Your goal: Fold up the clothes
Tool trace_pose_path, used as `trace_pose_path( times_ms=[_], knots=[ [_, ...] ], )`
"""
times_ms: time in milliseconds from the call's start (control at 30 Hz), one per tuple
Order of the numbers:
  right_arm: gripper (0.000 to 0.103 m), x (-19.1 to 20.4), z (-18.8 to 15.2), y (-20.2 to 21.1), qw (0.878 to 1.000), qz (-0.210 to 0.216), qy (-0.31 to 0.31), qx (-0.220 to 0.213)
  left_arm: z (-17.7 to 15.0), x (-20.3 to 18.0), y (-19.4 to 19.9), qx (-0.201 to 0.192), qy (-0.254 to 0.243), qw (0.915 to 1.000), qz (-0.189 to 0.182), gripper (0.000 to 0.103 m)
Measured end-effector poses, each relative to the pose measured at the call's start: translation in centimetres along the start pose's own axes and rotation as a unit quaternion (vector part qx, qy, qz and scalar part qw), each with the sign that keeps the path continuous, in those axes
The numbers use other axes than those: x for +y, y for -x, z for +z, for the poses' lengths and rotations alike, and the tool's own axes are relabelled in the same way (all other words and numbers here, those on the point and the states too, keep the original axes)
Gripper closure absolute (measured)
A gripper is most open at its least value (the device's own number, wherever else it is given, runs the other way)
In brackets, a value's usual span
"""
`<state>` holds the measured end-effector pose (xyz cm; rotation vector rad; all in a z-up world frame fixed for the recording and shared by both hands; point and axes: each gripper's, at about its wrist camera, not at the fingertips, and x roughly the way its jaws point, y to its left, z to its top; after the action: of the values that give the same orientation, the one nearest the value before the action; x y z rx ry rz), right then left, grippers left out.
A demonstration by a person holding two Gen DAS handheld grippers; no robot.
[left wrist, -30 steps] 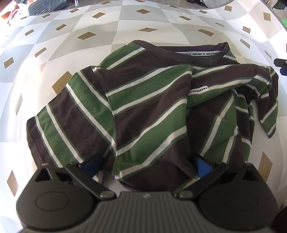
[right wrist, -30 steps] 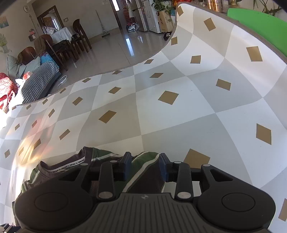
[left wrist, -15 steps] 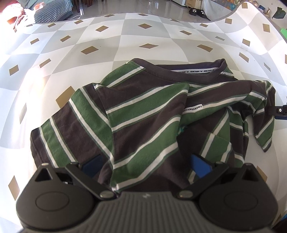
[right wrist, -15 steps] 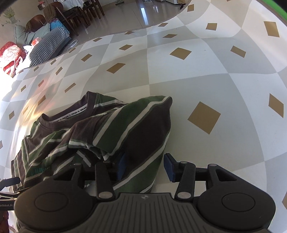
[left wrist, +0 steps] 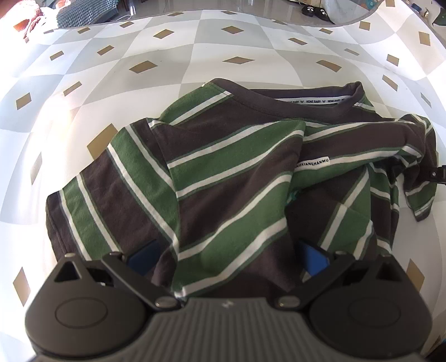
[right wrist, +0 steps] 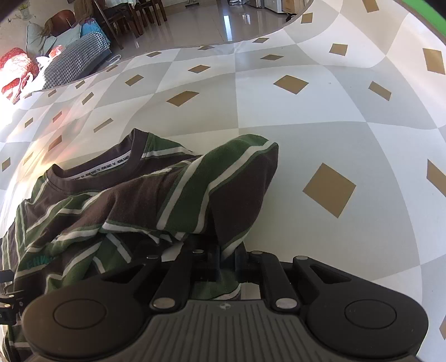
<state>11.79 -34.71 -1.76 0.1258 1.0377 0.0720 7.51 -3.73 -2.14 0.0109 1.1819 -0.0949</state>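
Right gripper (right wrist: 227, 260) now closed on striped shirt (right wrist: 178, 200), left gripper (left wrist: 227, 254) unmoved

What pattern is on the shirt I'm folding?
The shirt has broad dark brown and green stripes edged with thin white lines; the left wrist view shows it best.

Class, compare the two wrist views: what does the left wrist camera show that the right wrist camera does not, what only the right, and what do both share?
Only the left wrist view: the open left gripper over the hem, and the white chest label.
Only the right wrist view: the right gripper shut on the striped shirt, plus dining chairs.
Both: the shirt's neckline and the checked tablecloth.
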Motion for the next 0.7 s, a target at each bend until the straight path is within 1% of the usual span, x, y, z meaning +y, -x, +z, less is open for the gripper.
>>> trace_pose_path(
  times_ms=[33,133,233,367,400,433,533,600,700],
  knots=[
    [0.096,0.1,0.1,0.1,1.000,-0.003,0.003,-0.006,0.0,0.2,0.0,0.000,0.005,1.0000,-0.002,0.000],
    [0.096,0.8,1.0,1.2,0.998,-0.030,0.032,-0.048,0.1,0.5,-0.1,0.000,0.015,0.9999,-0.003,0.000],
    [0.097,1.3,2.0,2.5,0.991,-0.067,0.059,-0.099,0.2,0.6,-0.2,0.002,0.018,0.9998,-0.004,0.000],
    [0.097,1.4,3.1,3.3,0.986,-0.088,0.058,-0.131,0.2,0.5,-0.1,0.000,0.019,0.9998,-0.007,0.000],
    [0.097,1.4,3.4,3.4,0.985,-0.094,0.056,-0.131,0.2,0.5,-0.1,-0.001,0.019,0.9998,-0.008,0.000],
    [0.097,1.3,3.6,3.3,0.987,-0.097,0.051,-0.121,0.2,0.5,-0.1,-0.001,0.020,0.9997,-0.010,0.000],
    [0.094,0.6,3.9,2.8,0.992,-0.096,0.021,-0.074,0.3,0.8,-0.1,-0.001,0.024,0.9997,-0.009,0.000],
    [0.087,0.0,3.8,2.6,0.993,-0.102,0.008,-0.065,0.4,0.9,0.0,-0.004,0.029,0.9995,-0.009,0.000],
    [0.078,-0.6,3.7,3.1,0.992,-0.104,-0.006,-0.072,0.9,1.3,0.3,-0.012,0.035,0.9993,-0.005,0.000]
  ],
)
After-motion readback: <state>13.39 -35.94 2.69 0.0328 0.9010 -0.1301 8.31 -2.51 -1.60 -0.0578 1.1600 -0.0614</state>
